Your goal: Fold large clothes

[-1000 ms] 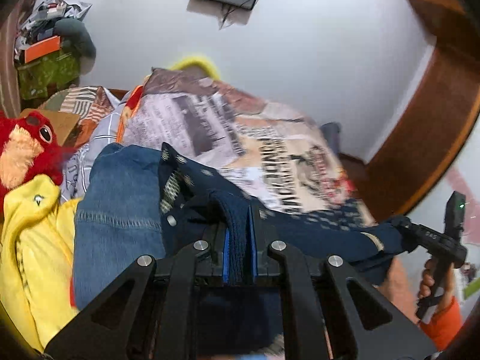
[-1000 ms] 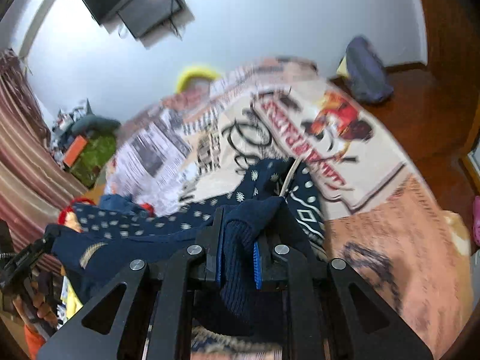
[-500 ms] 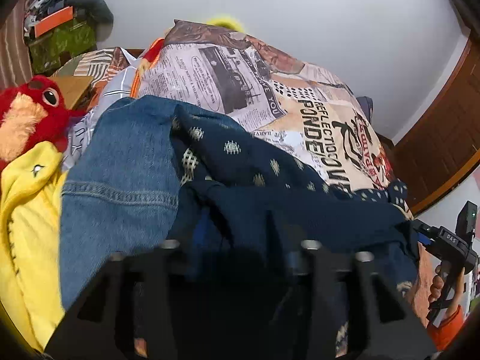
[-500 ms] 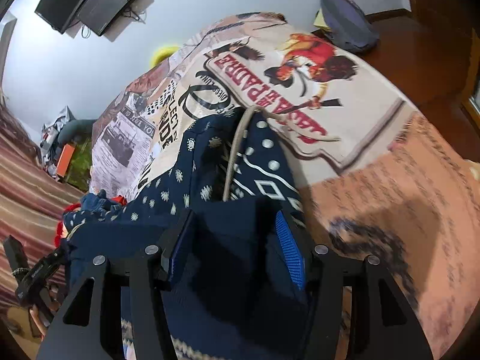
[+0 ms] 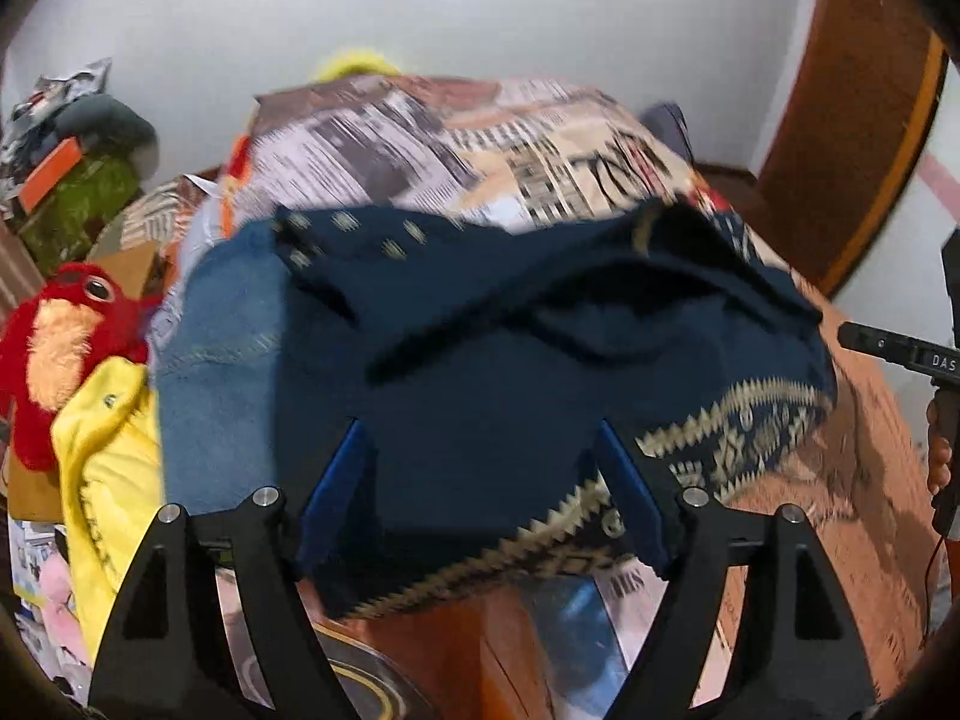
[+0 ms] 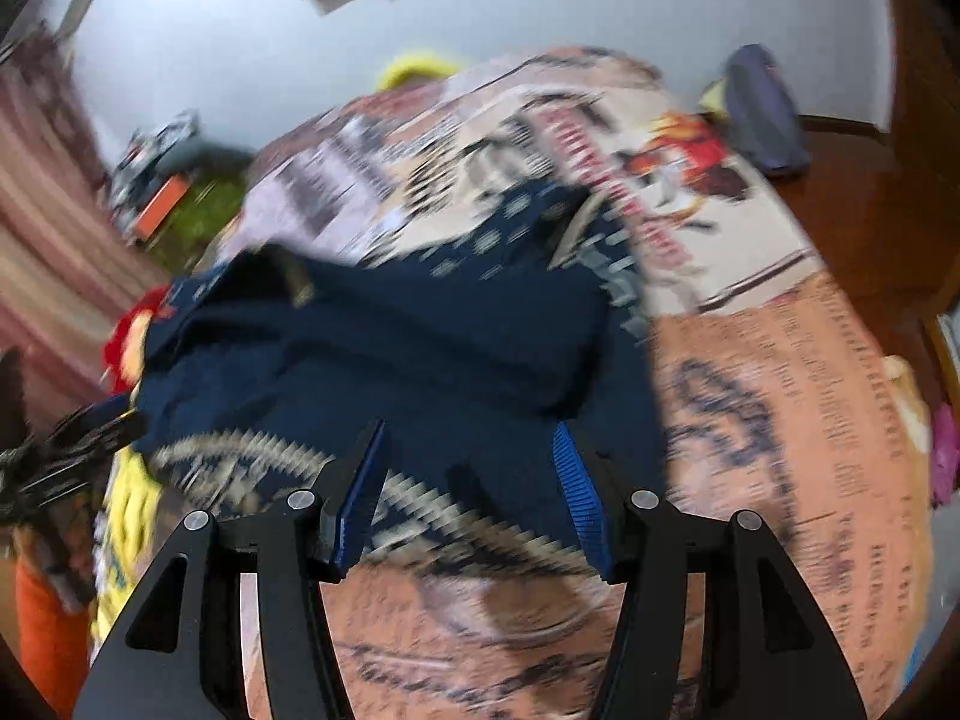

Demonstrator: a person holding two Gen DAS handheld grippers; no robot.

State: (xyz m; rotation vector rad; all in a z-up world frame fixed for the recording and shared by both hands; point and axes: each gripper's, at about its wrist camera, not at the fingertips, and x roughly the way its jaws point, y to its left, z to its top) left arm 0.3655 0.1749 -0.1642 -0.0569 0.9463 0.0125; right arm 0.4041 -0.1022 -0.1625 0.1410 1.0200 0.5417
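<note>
Left wrist view has the left gripper [image 5: 480, 492] with its jaws spread wide and nothing pinched, sitting right over the navy patterned sweater [image 5: 510, 360]. The sweater lies doubled over on the printed bedspread [image 5: 540, 156], its zigzag hem [image 5: 738, 414] facing the near edge of the bed. The right gripper [image 6: 468, 498] is the same story: jaws apart, nothing in them, hanging over the same fabric from the other side. My guess is the fold was laid here because the middle of the bed is the only flat spot going (the left side is a heap).

That heap is blue jeans [image 5: 222, 348], a yellow garment [image 5: 108, 450] and a red plush toy [image 5: 54, 336]; the sweater's left edge overlaps the jeans. To the right the bedspread is bare out to its edge, so there's room to slide or smooth that way. Both views are blurry, so fine creases are hard to judge.
</note>
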